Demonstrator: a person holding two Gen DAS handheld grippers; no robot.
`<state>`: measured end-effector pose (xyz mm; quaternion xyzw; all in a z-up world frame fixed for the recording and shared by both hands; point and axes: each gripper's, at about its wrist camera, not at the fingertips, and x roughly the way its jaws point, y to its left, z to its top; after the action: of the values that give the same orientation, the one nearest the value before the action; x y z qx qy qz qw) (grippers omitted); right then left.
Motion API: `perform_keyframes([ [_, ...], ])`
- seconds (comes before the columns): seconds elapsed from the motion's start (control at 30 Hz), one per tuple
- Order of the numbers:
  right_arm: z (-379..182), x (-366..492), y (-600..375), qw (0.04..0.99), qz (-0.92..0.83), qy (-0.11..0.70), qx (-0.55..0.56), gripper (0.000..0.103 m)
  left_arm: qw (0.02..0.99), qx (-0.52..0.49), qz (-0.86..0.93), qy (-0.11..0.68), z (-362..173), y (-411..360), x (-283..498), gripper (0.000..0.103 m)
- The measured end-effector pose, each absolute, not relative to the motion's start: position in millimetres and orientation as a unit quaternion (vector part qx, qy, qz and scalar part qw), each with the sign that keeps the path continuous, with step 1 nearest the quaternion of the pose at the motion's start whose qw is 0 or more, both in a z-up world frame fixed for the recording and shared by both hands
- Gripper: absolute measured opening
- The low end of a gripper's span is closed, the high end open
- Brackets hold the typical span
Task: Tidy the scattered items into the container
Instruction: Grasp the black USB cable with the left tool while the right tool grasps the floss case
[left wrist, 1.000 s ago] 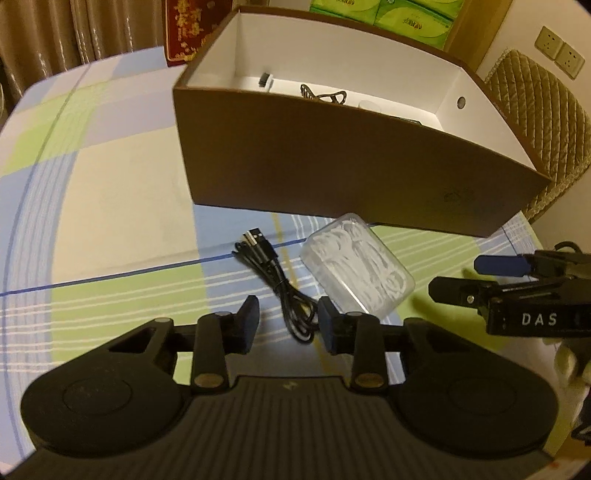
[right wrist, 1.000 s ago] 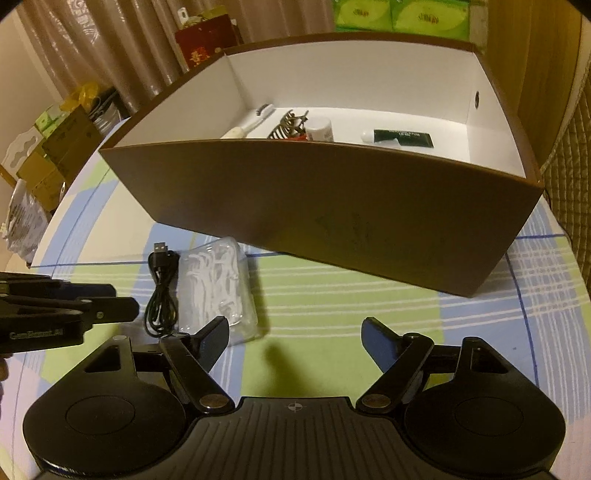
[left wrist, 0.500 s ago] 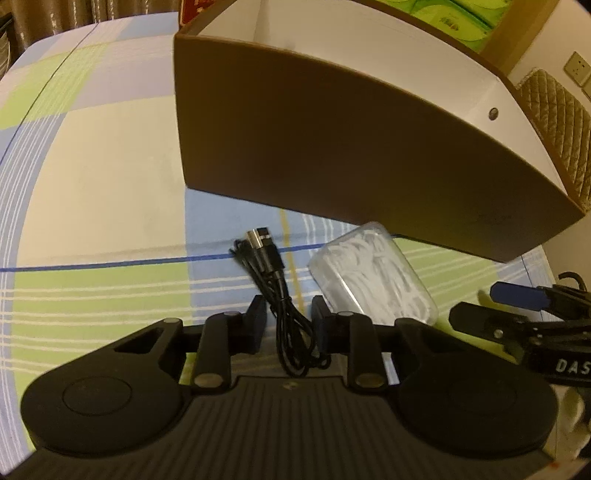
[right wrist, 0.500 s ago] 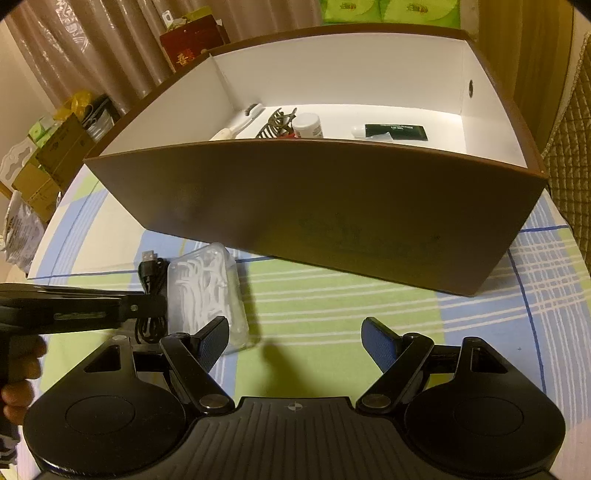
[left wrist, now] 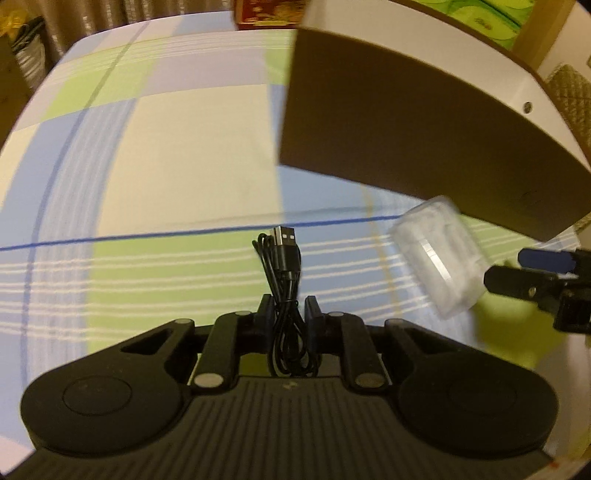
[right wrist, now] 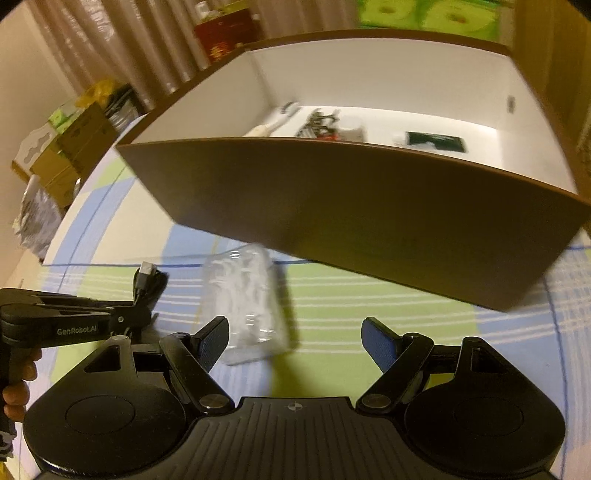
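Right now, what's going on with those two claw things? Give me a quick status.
Left gripper jaws shut on the black USB cable. Right gripper open, empty, beside the clear floss-pick box. Brown container just ahead, nothing blocking.

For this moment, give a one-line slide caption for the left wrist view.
Left claw closed on coiled black USB cable, brown box ahead.

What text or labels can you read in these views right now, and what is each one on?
"GenRobot.AI": white lettering on the side of the left gripper, seen from the right wrist view.
Red box behind the brown box: gold print, too blurred to read.
Green packages at the back: printed pattern, no legible words.
Dark green tube inside the brown box: print blurred, unreadable.
Faint mark low on the brown box's front wall: illegible.
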<state>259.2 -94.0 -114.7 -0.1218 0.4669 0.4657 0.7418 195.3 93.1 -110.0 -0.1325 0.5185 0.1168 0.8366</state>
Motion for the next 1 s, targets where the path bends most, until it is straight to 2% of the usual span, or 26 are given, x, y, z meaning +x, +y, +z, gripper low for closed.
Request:
perform_keyframes([
  [0.23,-125.9,240.6,-54.2,0.723,0.501,0.444,-0.17,0.077,0.83,-0.144,0.128,0.524,-108.4,108.7,170.8,0.014],
  [0.3,-131.8,236.5,-44.2,0.723,0.5,0.437,-0.192,0.069,0.83,-0.149,0.129,0.522,-108.8,108.9,169.2,0.014],
  [0.37,-138.8,235.3,-36.6,0.72,0.498,0.437,-0.206,0.067,0.831,-0.144,0.129,0.521,-109.5,108.5,172.0,0.014],
  [0.47,-143.7,234.4,-31.0,0.726,0.494,0.424,-0.222,0.055,0.835,-0.133,0.13,0.517,-108.4,107.2,176.4,0.014],
  [0.7,-143.7,228.5,-38.6,0.719,0.502,0.416,-0.242,0.054,0.841,-0.115,0.114,0.516,-111.2,97.8,177.2,0.012],
  [1.0,-137.2,218.6,-95.7,0.713,0.484,0.442,-0.251,0.055,0.838,-0.097,0.039,0.535,-108.2,46.3,153.1,0.011],
])
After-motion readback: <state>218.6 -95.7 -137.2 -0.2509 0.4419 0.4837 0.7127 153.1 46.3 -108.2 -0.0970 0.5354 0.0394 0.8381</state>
